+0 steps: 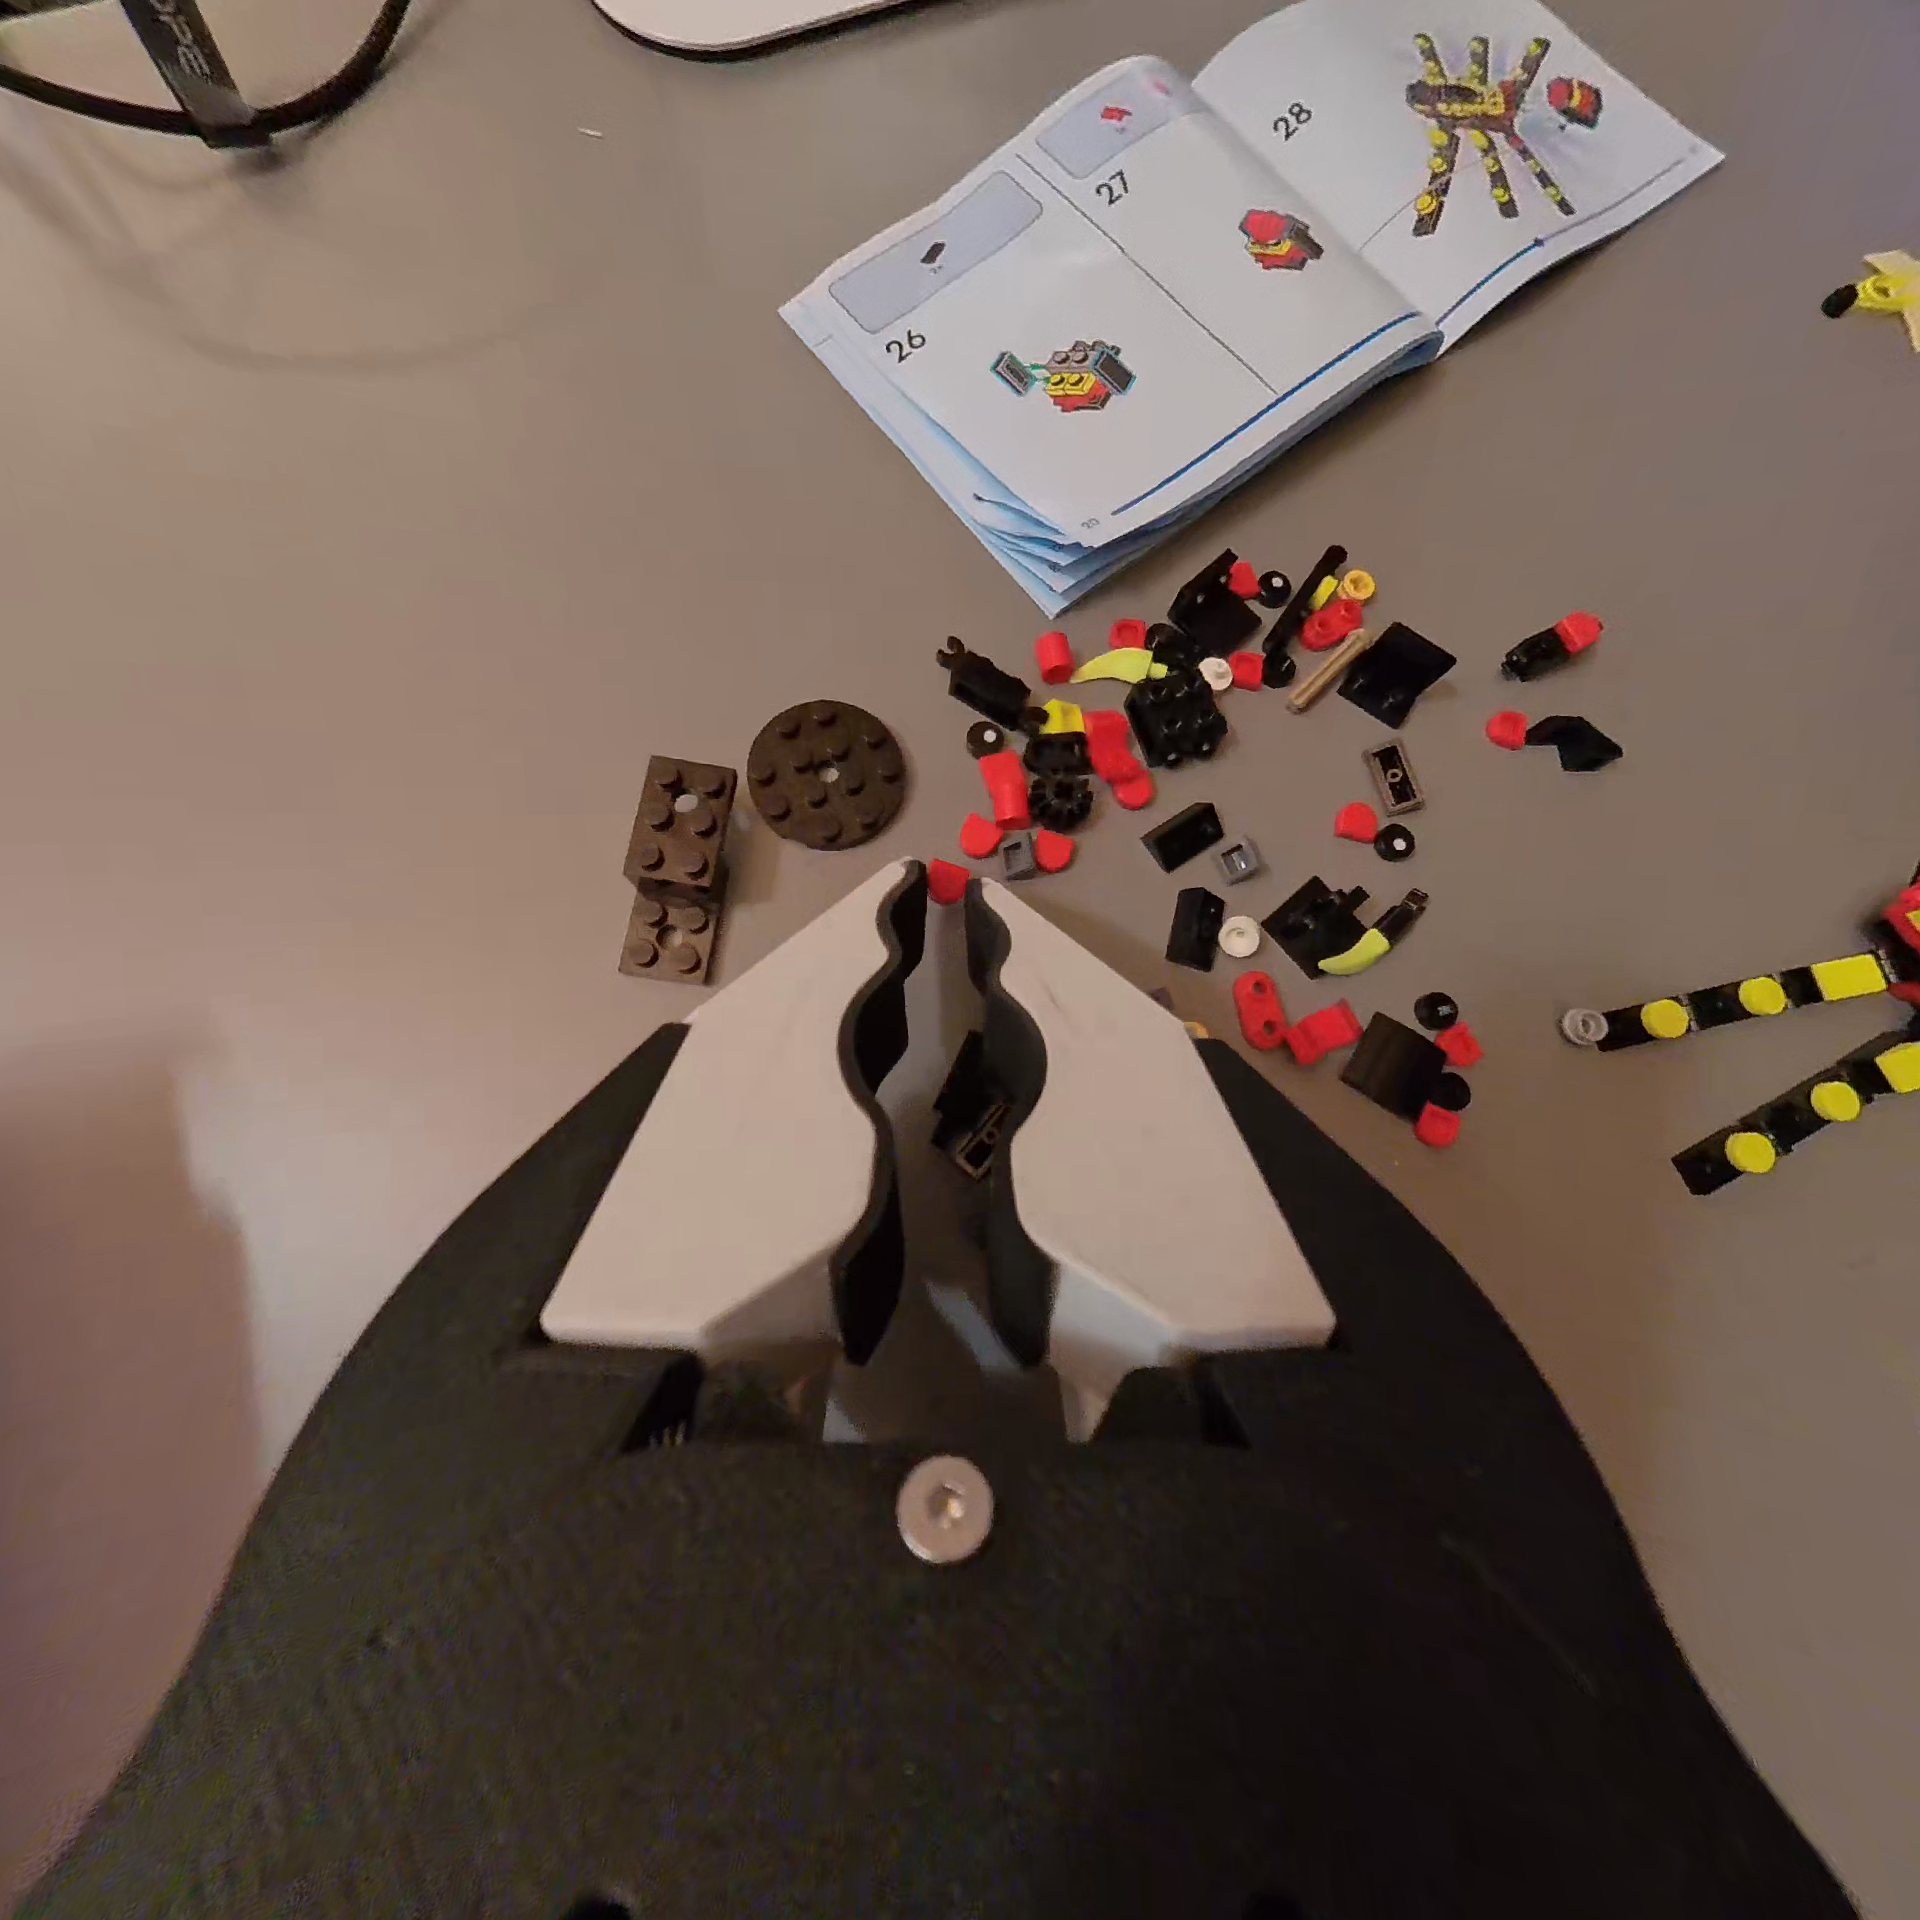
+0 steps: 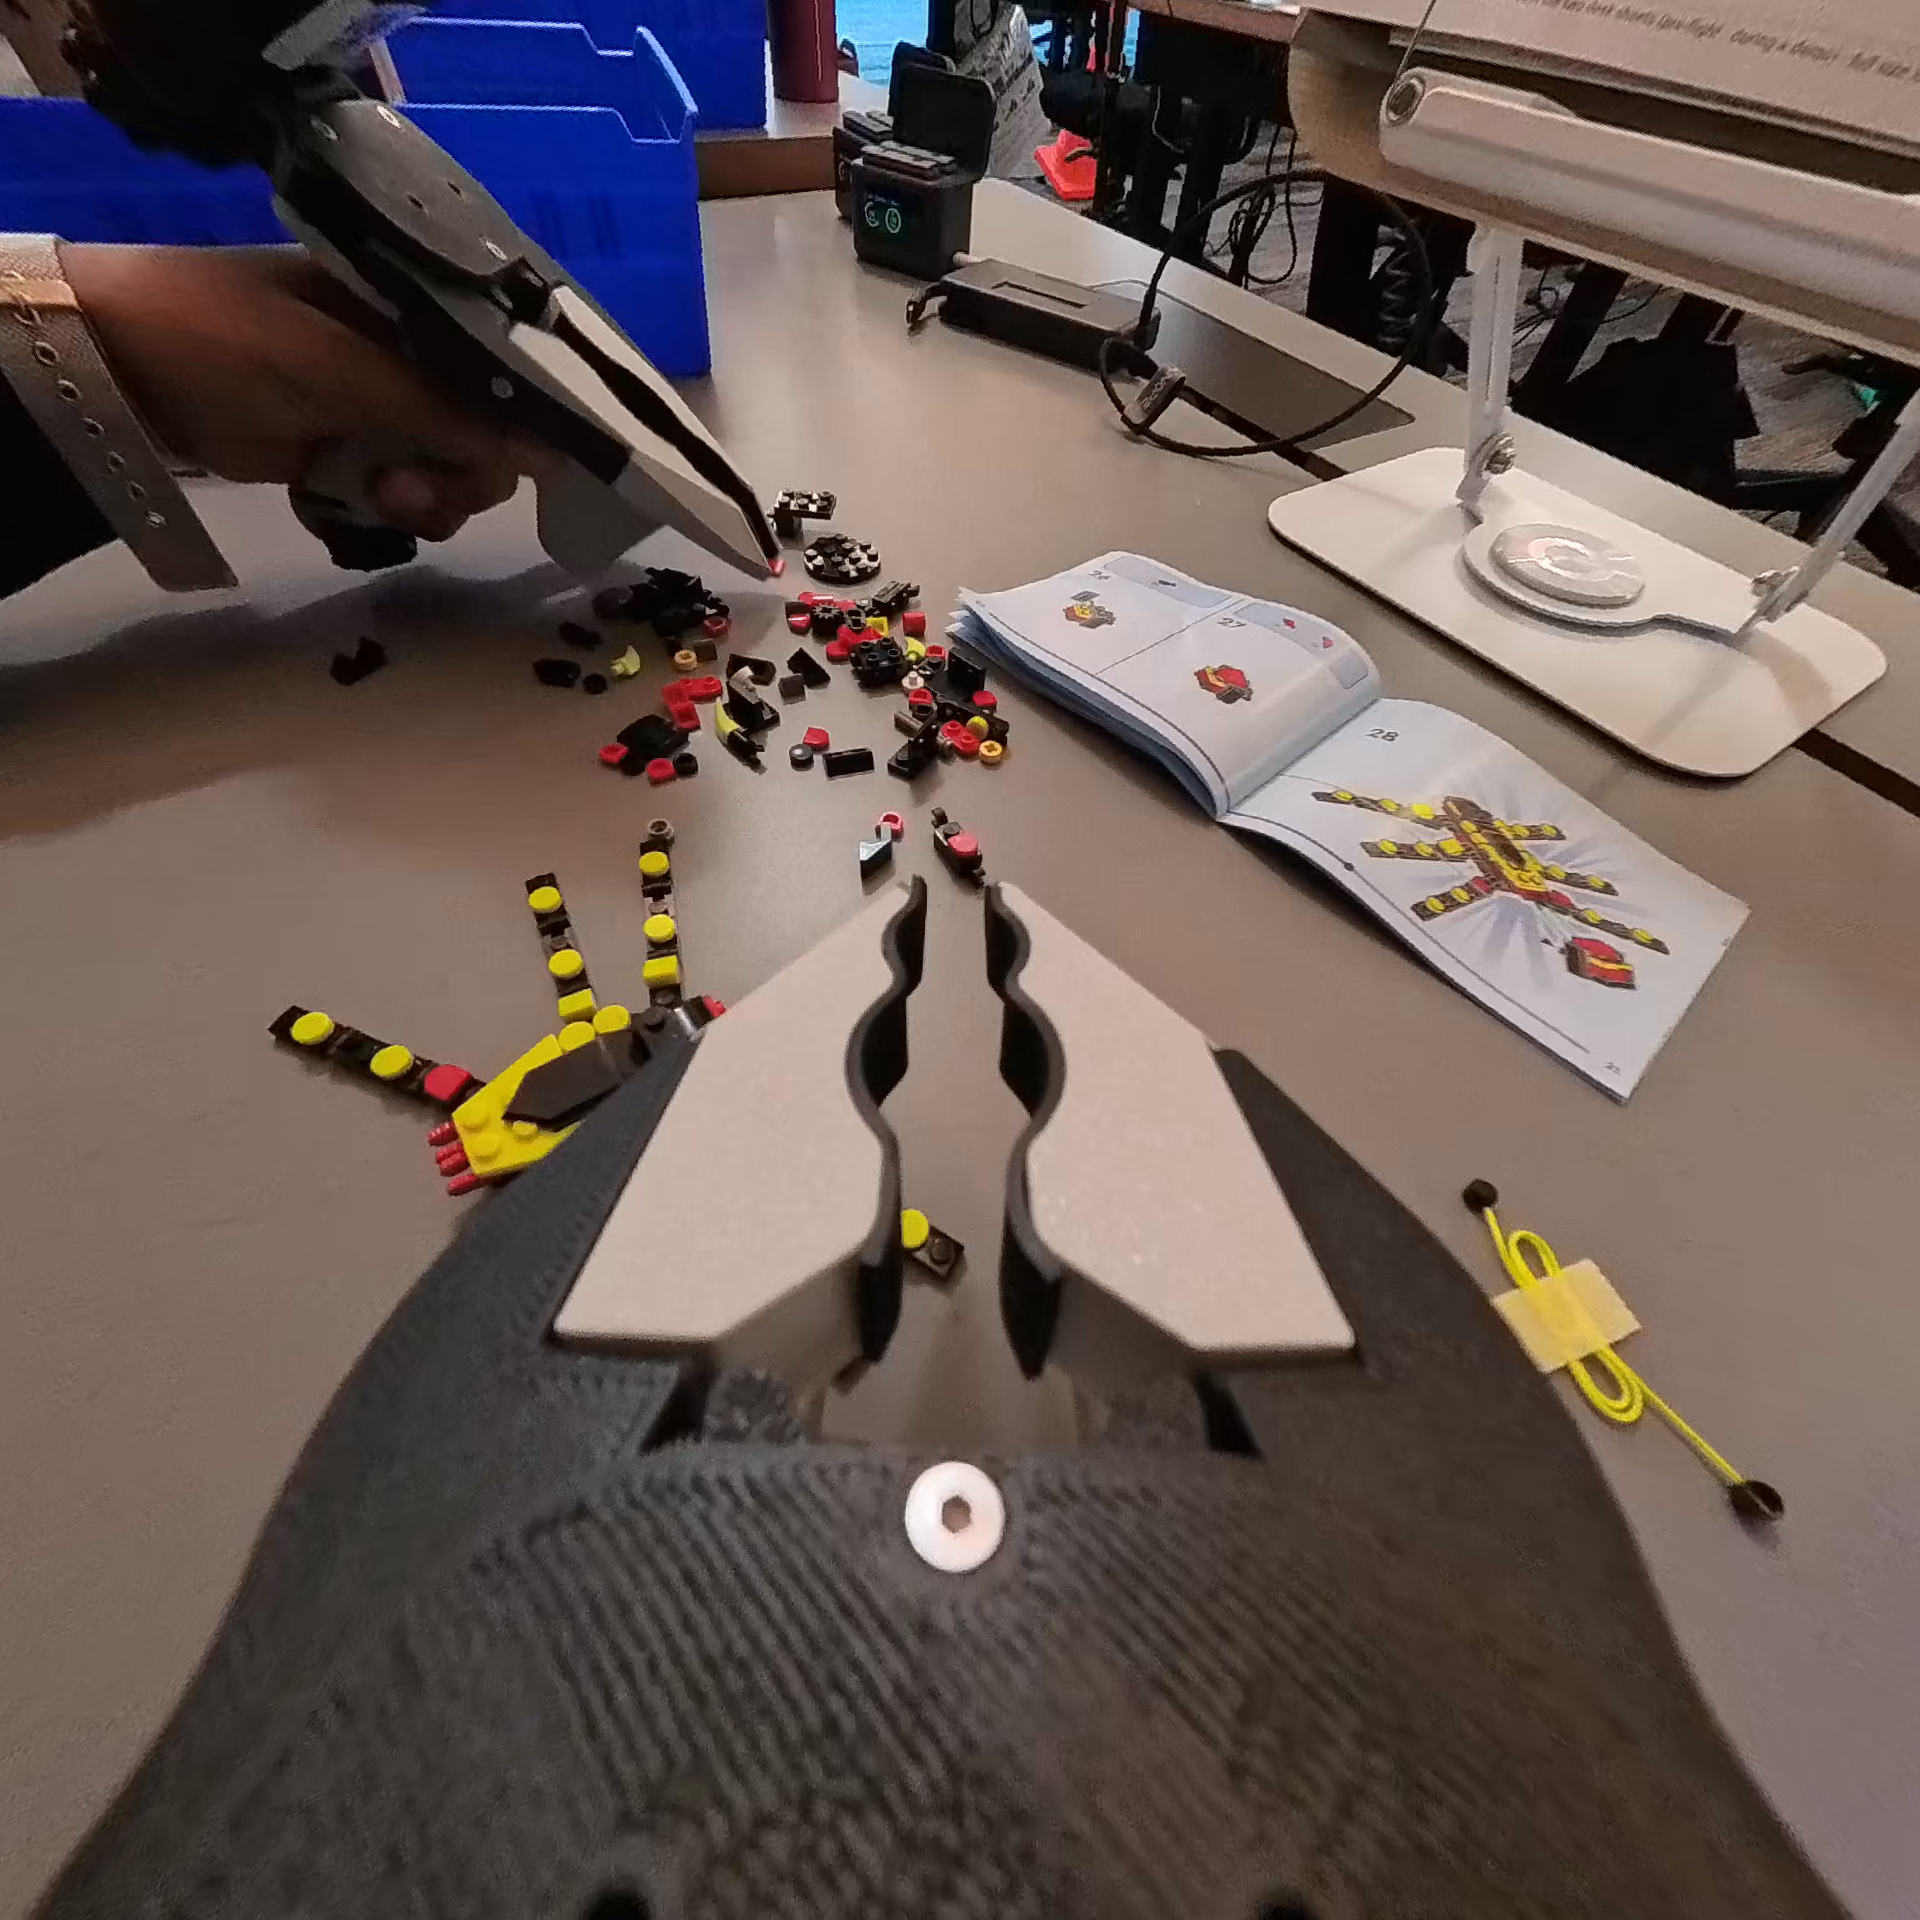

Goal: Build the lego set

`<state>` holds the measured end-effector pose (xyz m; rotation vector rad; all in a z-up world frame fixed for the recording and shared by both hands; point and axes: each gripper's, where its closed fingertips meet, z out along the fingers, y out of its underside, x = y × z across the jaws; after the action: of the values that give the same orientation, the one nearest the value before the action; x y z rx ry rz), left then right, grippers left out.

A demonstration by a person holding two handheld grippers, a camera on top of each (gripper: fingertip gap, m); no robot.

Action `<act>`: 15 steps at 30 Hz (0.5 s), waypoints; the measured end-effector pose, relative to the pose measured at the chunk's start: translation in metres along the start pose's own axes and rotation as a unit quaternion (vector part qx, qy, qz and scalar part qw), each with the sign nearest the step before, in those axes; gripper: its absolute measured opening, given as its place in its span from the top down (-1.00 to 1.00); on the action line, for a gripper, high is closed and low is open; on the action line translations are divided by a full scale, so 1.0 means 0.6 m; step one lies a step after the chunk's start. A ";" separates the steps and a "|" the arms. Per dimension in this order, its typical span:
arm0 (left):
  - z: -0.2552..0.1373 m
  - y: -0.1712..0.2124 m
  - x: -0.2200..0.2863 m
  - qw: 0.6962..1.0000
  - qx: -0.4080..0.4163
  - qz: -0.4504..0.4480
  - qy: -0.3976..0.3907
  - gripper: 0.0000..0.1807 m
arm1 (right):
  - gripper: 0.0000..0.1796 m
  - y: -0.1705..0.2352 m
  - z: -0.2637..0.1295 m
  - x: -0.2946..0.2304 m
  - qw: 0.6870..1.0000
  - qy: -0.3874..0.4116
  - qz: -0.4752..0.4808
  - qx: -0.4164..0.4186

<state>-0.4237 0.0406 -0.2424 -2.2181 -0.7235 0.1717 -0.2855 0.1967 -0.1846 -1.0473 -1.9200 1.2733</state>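
The left hand-held gripper [image 1: 945, 883] is pinching a small red rounded piece [image 1: 945, 878] between its very tips, just off the near edge of the loose pile of red, black and yellow pieces [image 1: 1195, 790] on the counter [image 1: 416, 520]. In the right wrist view those tips sit low over the pile, the red piece a speck at their end. Just left of these tips lie a black round plate [image 1: 826, 774] and stacked black plates [image 1: 681, 821]. The right hand-held gripper [image 2: 954, 899] is empty, its fingers slightly spread, hovering with the partly built black-and-yellow spider model [image 2: 561, 1081] at its left and the open instruction booklet [image 2: 1299, 748] ahead to its right.

This looks like part-picking for the small red-and-black sub-build the booklet shows. Next the red piece likely has to be lifted clear without slipping, then seated stud-to-stud; such a shallow tip grip could let it twist.
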 end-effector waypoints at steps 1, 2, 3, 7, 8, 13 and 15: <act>-0.001 0.001 -0.001 1.000 -0.001 -0.006 0.003 0.94 | 0.90 0.000 0.000 0.000 1.000 0.000 0.000 0.000; -0.001 0.001 -0.001 1.000 0.000 -0.012 0.007 0.91 | 0.90 0.000 0.000 0.000 1.000 -0.001 0.000 0.000; -0.002 0.000 0.000 1.000 0.003 -0.017 0.011 0.77 | 0.90 0.000 0.000 0.000 1.000 0.000 0.000 0.000; -0.019 -0.026 -0.023 0.997 0.056 -0.047 -0.002 0.51 | 0.91 -0.004 -0.002 0.003 1.000 0.005 -0.003 0.004; -0.028 -0.036 -0.038 0.995 0.079 -0.060 -0.017 0.49 | 0.92 -0.007 -0.004 0.004 1.000 0.007 -0.004 0.009; -0.083 -0.052 -0.143 0.968 0.144 -0.092 -0.186 -0.01 | 0.95 -0.015 -0.009 0.009 0.999 0.025 -0.025 0.019; -0.089 -0.047 -0.159 0.959 0.121 -0.039 -0.252 -0.15 | 0.98 -0.014 -0.007 0.007 0.998 0.031 -0.044 0.015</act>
<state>-0.4969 -0.0310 -0.1958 -1.9177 -0.9999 0.7643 -0.2867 0.2002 -0.1752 -0.9660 -1.8739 1.2025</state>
